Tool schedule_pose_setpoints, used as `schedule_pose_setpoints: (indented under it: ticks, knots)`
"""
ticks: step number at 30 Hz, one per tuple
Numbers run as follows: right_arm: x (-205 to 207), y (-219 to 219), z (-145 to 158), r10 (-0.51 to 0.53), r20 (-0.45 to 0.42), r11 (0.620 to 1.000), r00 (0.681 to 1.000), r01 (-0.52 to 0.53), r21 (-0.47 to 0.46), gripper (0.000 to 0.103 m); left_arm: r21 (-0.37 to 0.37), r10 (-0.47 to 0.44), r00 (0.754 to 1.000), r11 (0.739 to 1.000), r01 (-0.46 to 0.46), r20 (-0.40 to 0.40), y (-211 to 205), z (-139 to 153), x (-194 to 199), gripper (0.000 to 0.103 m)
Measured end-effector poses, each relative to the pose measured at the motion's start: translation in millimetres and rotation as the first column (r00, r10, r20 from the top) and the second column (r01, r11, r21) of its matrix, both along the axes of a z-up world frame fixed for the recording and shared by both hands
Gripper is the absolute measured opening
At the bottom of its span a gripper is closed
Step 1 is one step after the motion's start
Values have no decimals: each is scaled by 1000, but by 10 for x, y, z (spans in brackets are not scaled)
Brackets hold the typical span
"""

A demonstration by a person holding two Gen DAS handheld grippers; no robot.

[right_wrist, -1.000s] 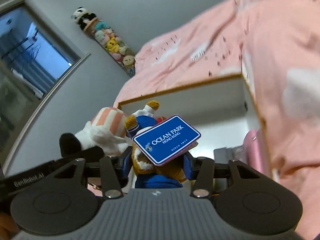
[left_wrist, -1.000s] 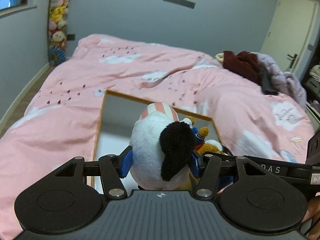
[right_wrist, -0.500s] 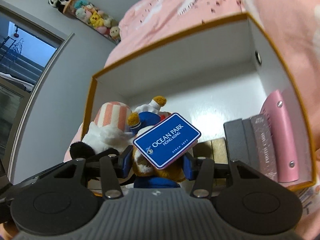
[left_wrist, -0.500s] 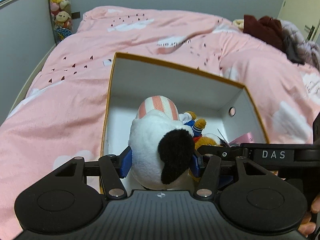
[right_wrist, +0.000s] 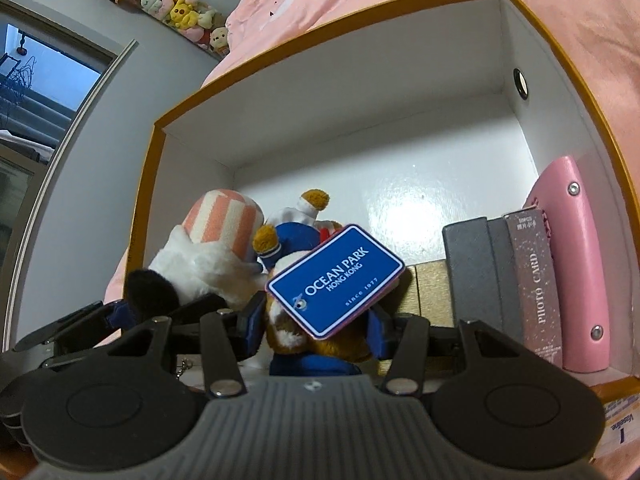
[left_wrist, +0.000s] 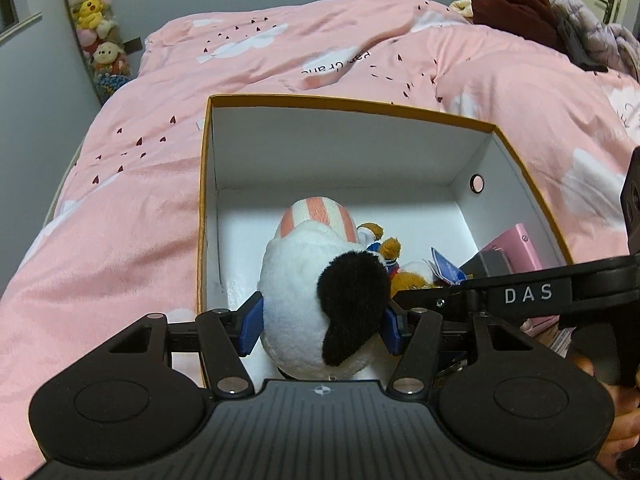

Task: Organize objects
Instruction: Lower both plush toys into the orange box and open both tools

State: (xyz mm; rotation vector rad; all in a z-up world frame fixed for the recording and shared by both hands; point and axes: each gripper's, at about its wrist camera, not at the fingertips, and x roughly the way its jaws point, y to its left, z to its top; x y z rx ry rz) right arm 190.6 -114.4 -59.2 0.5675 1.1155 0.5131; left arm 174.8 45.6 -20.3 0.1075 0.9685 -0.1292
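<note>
At the far left, a column of stuffed toys (left_wrist: pixel 98 28) hangs on the wall beside the pink bed (left_wrist: pixel 132 184). On the bed sits the orange-rimmed box (left_wrist: pixel 208 200), white inside. The left tongs (left_wrist: pixel 320 324) pinch a white plush (left_wrist: pixel 316 292) with a black patch and a pink-striped end, held low over the box's left side. Just to its right, the right tongs (right_wrist: pixel 316 330) pinch a brown plush in blue (right_wrist: pixel 308 344) with an "Ocean Park" tag (right_wrist: pixel 336 280) hanging from it. Farther right, grey and glittery albums (right_wrist: pixel 500 276) and a pink binder (right_wrist: pixel 568 264) stand against the box's right wall. The step in hand looks like placing both toys. Next, each should probably be lowered onto the bare floor of the box, then released, keeping clear of the albums.
</note>
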Motion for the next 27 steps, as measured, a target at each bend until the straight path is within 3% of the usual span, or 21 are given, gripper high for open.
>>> schedule_pose_setpoints:
  ticks: [4,7,11,15,17,19,22,27]
  knots:
    - [-2,-37,-9,-10,-15,1000,1000,10,22,57,27,-1,1000,1000,1,-8,-21,-20,-6,69]
    - [13,-5,33,20,-3,999,1000,-20,40,58,90,-17,1000,996,18,-11,-98,-72,-12,69]
    - [-36,22,117,39,43,999,998,-39,-6,56,60,-30,999,998,31,-24,-101,-83,-19,68]
    - [-51,16,191,59,74,998,995,-59,-13,45,53,-41,999,998,41,-9,-75,-54,-52,68]
    - [-71,13,242,69,104,997,992,-65,-38,42,47,-48,999,998,48,9,-54,5,-92,63]
    - [-89,44,293,92,143,992,986,-78,-98,37,30,-58,998,998,58,17,-31,69,-121,46]
    - [-114,88,332,128,181,982,975,-100,-159,34,25,-74,997,997,73,24,-28,142,-127,33]
    - [-94,81,257,144,157,982,977,-121,-147,33,21,-100,995,995,101,-17,-64,62,-79,24]
